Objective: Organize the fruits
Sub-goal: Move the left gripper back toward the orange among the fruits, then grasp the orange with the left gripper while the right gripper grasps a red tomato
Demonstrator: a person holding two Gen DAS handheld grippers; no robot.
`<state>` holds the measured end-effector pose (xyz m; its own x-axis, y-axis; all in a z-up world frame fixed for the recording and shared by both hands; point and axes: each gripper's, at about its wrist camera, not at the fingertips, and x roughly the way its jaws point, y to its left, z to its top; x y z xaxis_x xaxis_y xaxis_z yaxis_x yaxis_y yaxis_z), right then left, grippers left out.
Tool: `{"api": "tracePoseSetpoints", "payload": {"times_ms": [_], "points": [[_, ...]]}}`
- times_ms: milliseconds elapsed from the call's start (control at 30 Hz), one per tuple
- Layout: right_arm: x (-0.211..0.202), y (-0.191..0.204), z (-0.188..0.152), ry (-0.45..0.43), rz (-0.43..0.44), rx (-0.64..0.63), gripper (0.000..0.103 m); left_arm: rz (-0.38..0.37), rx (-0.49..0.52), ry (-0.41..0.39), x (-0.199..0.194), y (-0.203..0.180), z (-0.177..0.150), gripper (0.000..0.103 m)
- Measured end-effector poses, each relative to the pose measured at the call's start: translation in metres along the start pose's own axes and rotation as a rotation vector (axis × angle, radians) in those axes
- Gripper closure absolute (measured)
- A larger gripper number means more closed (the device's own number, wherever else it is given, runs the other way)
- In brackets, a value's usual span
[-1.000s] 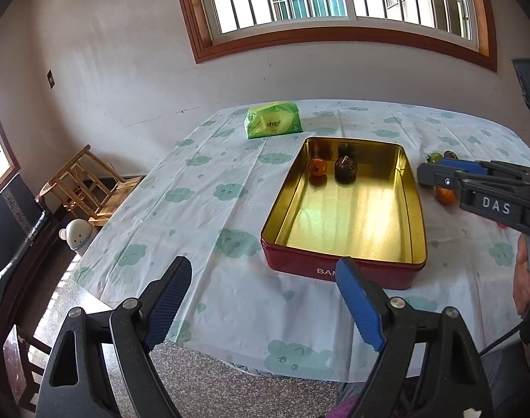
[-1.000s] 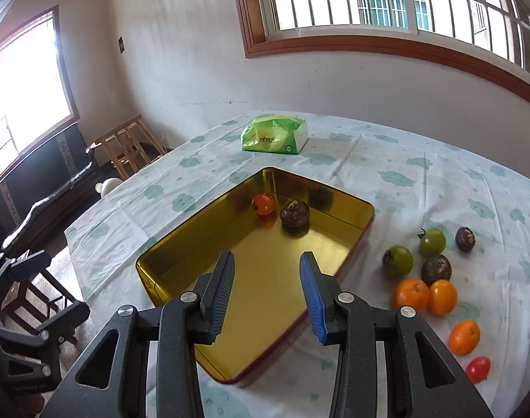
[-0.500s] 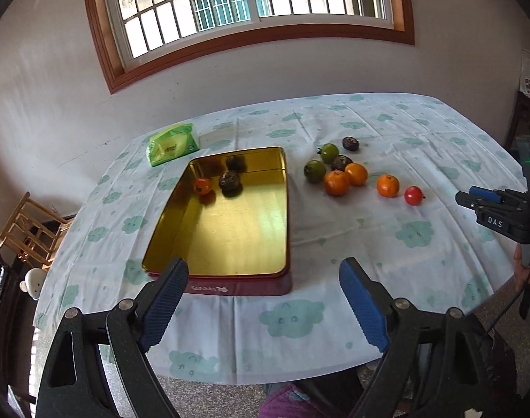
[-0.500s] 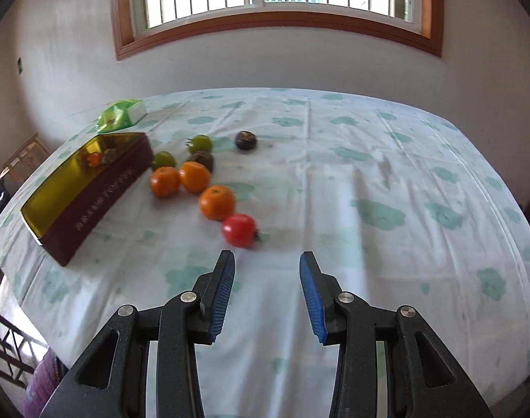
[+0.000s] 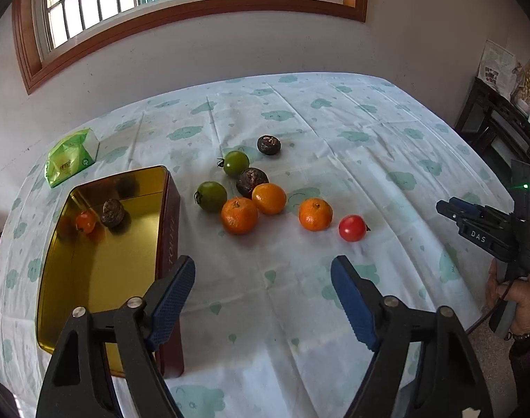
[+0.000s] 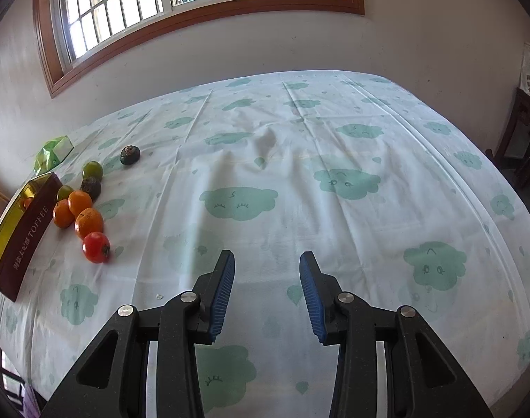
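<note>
A red tin with a gold inside (image 5: 101, 264) lies on the table at the left; it holds a small red-orange fruit (image 5: 85, 222) and a dark fruit (image 5: 113, 208). To its right lie three oranges (image 5: 239, 215), two green tomatoes (image 5: 210, 196), two dark fruits (image 5: 252, 181) and a red tomato (image 5: 352, 227). My left gripper (image 5: 263, 299) is open and empty, above the cloth just in front of the fruits. My right gripper (image 6: 266, 289) is open and empty over bare cloth, with the red tomato (image 6: 96, 247) and tin (image 6: 19, 235) far to its left; it also shows in the left wrist view (image 5: 451, 207).
A green tissue pack (image 5: 71, 156) lies beyond the tin near the wall. The table wears a white cloth with green cloud prints (image 6: 345, 181). Dark wooden furniture (image 5: 501, 125) stands at the right. The table's near edge runs below both grippers.
Both grippers have swung to the right. The left one moved from facing the tin to facing the loose fruits. The right one moved from over the tin to bare cloth right of the fruits.
</note>
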<state>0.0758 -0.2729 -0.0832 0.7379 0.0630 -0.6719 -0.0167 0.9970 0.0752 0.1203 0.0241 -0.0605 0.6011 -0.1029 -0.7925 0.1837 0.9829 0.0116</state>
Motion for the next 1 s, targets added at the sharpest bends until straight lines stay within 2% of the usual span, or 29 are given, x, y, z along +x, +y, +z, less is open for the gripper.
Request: {"api": "tracePoseSetpoints", "payload": {"times_ms": [33, 67, 133, 233, 367, 600, 667, 733, 833, 1000], "points": [[0.002, 0.000, -0.001, 0.004, 0.007, -0.001, 0.063, -0.010, 0.014, 0.027, 0.011, 0.001, 0.006, 0.043], [0.005, 0.001, -0.002, 0.009, 0.016, 0.002, 0.063, -0.024, 0.031, 0.053, 0.022, 0.002, 0.012, 0.049], [0.010, 0.001, -0.005, 0.022, 0.025, 0.007, 0.063, -0.050, 0.064, 0.087, 0.039, 0.004, 0.021, 0.053], [0.011, 0.000, -0.008, 0.015, 0.037, 0.005, 0.063, -0.055, 0.083, 0.112, 0.058, 0.012, 0.033, 0.054], [0.012, -0.006, -0.007, 0.013, 0.061, 0.029, 0.063, -0.061, 0.052, 0.158, 0.080, 0.027, 0.043, 0.055], [0.012, -0.007, -0.006, 0.012, 0.059, 0.024, 0.063, -0.056, 0.036, 0.216, 0.110, 0.033, 0.045, 0.056], [0.012, -0.007, -0.006, 0.012, 0.061, 0.026, 0.063, -0.061, 0.032, 0.220, 0.117, 0.033, 0.045, 0.057], [0.012, -0.006, -0.006, 0.011, 0.060, 0.024, 0.063, -0.065, 0.018, 0.231, 0.125, 0.034, 0.044, 0.066], [0.013, -0.006, -0.006, 0.012, 0.054, 0.017, 0.063, -0.063, -0.008, 0.222, 0.125, 0.034, 0.040, 0.068], [0.013, -0.002, -0.006, 0.022, 0.038, 0.000, 0.063, -0.039, -0.048, 0.149, 0.088, 0.024, 0.023, 0.068]]}}
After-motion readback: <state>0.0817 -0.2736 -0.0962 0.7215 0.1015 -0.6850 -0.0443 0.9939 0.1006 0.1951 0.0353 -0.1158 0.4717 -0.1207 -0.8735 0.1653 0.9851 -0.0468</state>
